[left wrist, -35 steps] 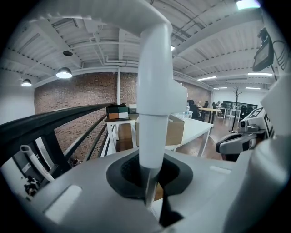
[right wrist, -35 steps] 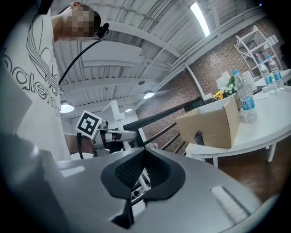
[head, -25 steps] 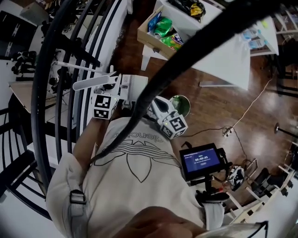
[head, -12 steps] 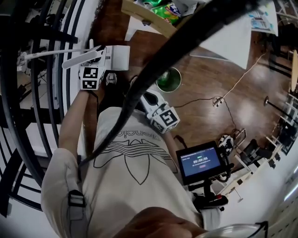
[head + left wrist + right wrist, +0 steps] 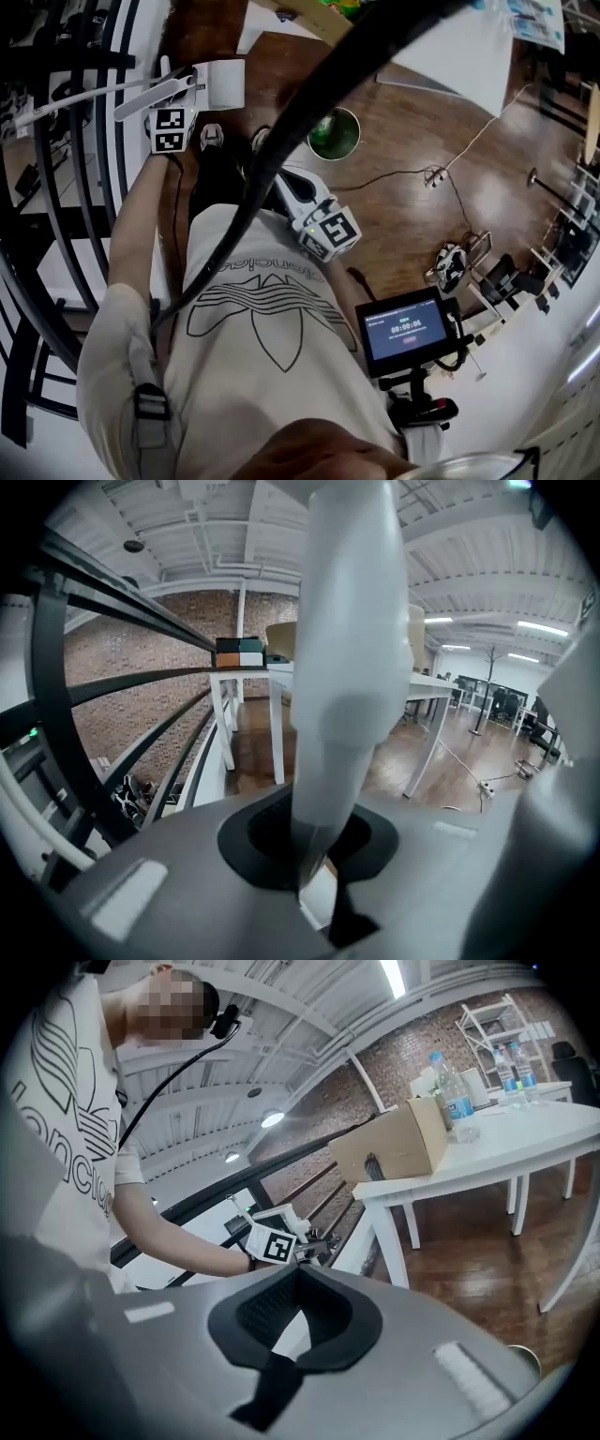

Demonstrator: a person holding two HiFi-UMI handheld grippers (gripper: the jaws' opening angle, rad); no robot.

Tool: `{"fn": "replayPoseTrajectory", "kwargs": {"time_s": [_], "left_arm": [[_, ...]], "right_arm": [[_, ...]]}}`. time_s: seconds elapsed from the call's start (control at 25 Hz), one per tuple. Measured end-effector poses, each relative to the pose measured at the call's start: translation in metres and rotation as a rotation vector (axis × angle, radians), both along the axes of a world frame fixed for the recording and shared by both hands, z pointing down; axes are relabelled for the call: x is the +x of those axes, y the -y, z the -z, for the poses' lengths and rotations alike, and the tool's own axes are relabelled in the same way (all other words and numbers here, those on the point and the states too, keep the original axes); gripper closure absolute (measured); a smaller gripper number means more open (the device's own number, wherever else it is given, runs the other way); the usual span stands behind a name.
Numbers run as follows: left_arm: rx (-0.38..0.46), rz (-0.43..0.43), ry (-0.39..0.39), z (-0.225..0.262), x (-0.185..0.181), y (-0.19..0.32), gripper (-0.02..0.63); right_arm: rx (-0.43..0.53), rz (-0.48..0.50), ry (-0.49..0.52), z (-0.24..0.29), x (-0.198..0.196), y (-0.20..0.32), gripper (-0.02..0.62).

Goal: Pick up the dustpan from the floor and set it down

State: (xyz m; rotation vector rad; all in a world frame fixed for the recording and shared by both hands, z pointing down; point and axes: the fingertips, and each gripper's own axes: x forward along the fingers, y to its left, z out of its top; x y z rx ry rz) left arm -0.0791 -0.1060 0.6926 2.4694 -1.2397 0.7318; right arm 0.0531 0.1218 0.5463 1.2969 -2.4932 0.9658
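One curved black metal railing is running down the left, and the left gripper is hanging just beside it. Its fingers are clamping shut on the long handle of the single white plastic dustpan, which is hanging in the air above the floor. In the left gripper view that handle is filling the middle and blocking much of the room. Two shoes are showing under the pan. One thick black cable is cutting diagonally across the head view and covering part of the right gripper, whose jaws are sitting together with nothing between them. One round green bucket is standing on the brown wooden floor, near one white table. One small lit screen is glowing lower right.
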Motion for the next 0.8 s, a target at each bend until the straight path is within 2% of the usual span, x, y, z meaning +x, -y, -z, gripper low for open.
{"fn": "replayPoseTrajectory", "kwargs": {"time_s": [0.08,0.16,0.2,0.32,0.4,0.56,0.6,0.64,0.72,0.8], "left_arm": [[-0.011,-0.019,0.022,-0.001,0.004,-0.001,0.549],[-0.029,-0.007,0.058,0.0,0.002,-0.003,0.475],[-0.046,0.009,0.09,0.001,-0.003,-0.006,0.466],[-0.052,0.069,0.192,0.012,-0.026,-0.025,0.477],[-0.035,0.088,0.224,0.022,-0.039,-0.043,0.488],[-0.146,0.006,0.222,0.037,-0.041,-0.086,0.514],[-0.143,-0.019,0.216,0.047,-0.038,-0.094,0.529],[-0.12,-0.045,0.21,0.058,-0.035,-0.101,0.586],[-0.067,-0.087,0.208,0.072,-0.028,-0.106,0.586],[-0.036,-0.076,0.202,0.08,-0.027,-0.092,0.586]], "right_arm": [[0.018,0.005,0.006,0.0,0.0,0.004,0.594],[0.042,0.014,0.014,0.001,-0.002,0.012,0.594],[0.056,0.02,0.019,0.003,-0.004,0.016,0.594],[0.114,0.03,0.036,0.012,-0.009,0.03,0.594],[0.161,0.026,0.041,0.02,-0.009,0.041,0.594],[0.268,0.071,0.04,0.043,-0.005,0.059,0.595],[0.289,0.08,0.036,0.05,-0.004,0.061,0.595],[0.3,0.083,0.035,0.056,-0.003,0.059,0.595],[0.302,0.079,0.044,0.066,0.001,0.054,0.594],[0.303,0.087,0.047,0.067,0.001,0.058,0.594]]}}
